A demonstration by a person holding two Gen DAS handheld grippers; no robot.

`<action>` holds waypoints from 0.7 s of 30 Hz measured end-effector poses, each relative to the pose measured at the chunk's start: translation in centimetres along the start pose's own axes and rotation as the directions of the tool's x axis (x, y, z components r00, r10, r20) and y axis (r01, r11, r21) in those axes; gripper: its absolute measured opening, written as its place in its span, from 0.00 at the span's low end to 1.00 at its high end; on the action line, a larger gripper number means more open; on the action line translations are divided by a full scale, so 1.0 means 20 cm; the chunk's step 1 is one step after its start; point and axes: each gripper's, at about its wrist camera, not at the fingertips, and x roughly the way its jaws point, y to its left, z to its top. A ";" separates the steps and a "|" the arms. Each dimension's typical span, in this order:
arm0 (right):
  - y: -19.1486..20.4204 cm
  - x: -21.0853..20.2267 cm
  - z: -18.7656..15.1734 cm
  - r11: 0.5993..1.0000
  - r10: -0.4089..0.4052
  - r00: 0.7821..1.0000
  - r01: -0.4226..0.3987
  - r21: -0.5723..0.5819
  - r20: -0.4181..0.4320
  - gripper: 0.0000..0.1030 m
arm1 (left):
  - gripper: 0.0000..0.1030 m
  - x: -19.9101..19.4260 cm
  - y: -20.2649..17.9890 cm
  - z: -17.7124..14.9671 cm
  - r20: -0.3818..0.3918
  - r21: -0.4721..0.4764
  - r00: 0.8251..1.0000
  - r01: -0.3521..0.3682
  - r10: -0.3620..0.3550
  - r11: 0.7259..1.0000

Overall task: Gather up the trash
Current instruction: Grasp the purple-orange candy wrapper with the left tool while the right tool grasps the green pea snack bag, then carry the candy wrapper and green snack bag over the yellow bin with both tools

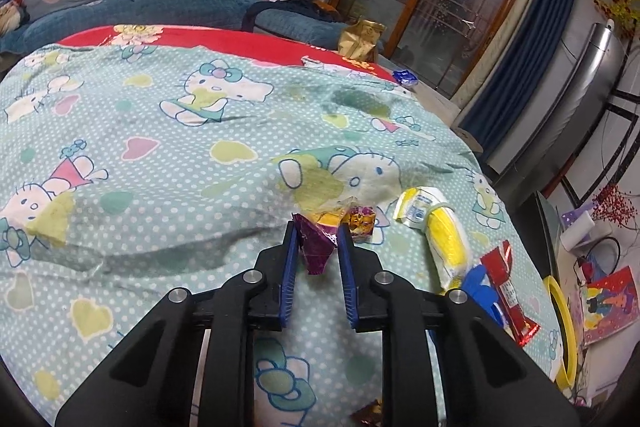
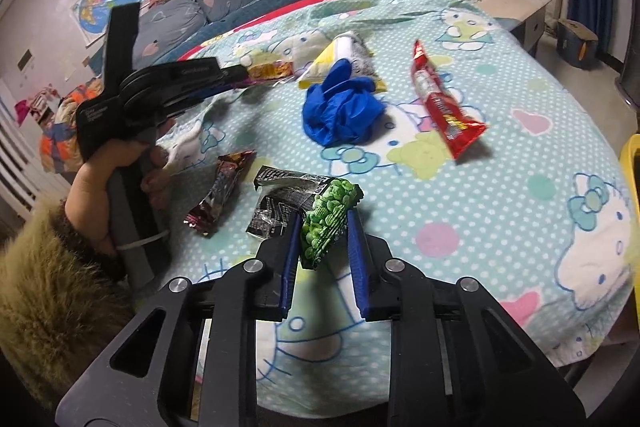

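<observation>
Now both grippers pinch wrappers on a cloth-covered table.

Left gripper (image 1: 318, 241) jaws are closed on a purple wrapper (image 1: 316, 247); right gripper (image 2: 324, 233) jaws on a green wrapper (image 2: 326, 223), each caught only by an edge. Glove (image 2: 340, 111) and red wrapper (image 2: 444, 107) lie beyond. Thin foil could slip free when lifted.

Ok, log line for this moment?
left gripper: shut on purple wrapper | right gripper: shut on green pea packet | blue glove: on table
</observation>
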 end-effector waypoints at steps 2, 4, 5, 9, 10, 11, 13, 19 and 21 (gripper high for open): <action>-0.02 -0.02 0.01 1.000 -0.005 1.000 0.005 0.008 0.012 0.13 | 0.18 -0.03 -0.02 -0.01 0.012 0.012 1.000 0.003 -0.003 1.000; -0.03 -0.05 0.02 1.000 -0.006 1.000 0.005 0.012 0.025 0.11 | 0.18 -0.06 -0.02 -0.01 0.021 0.016 1.000 0.008 -0.008 1.000; -0.03 -0.06 0.02 1.000 -0.007 0.999 0.007 0.013 0.033 0.10 | 0.18 -0.08 -0.03 -0.01 0.026 0.018 1.000 0.010 -0.011 1.000; -0.04 -0.10 0.04 1.000 -0.014 0.998 0.014 0.007 0.060 0.09 | 0.18 -0.13 -0.04 -0.01 0.046 0.020 0.999 0.020 -0.021 1.000; -0.05 -0.12 0.04 1.000 -0.017 0.998 0.016 0.007 0.068 0.08 | 0.18 -0.16 -0.05 -0.01 0.056 0.024 0.998 0.022 -0.024 0.999; -0.05 -0.13 0.05 1.000 -0.018 0.997 0.018 0.008 0.073 0.08 | 0.18 -0.18 -0.06 -0.01 0.063 0.028 0.998 0.025 -0.027 0.999; -0.06 -0.15 0.06 1.000 -0.023 0.996 0.022 0.008 0.089 0.08 | 0.18 -0.21 -0.08 0.00 0.076 0.038 0.996 0.034 -0.036 0.999; -0.09 -0.21 0.08 0.999 -0.028 0.992 0.026 0.018 0.124 0.08 | 0.18 -0.29 -0.16 0.02 0.098 0.076 0.992 0.070 -0.077 0.995; -0.10 -0.24 0.09 0.999 -0.031 0.991 0.028 0.025 0.133 0.08 | 0.18 -0.31 -0.18 0.02 0.099 0.086 0.991 0.079 -0.088 0.993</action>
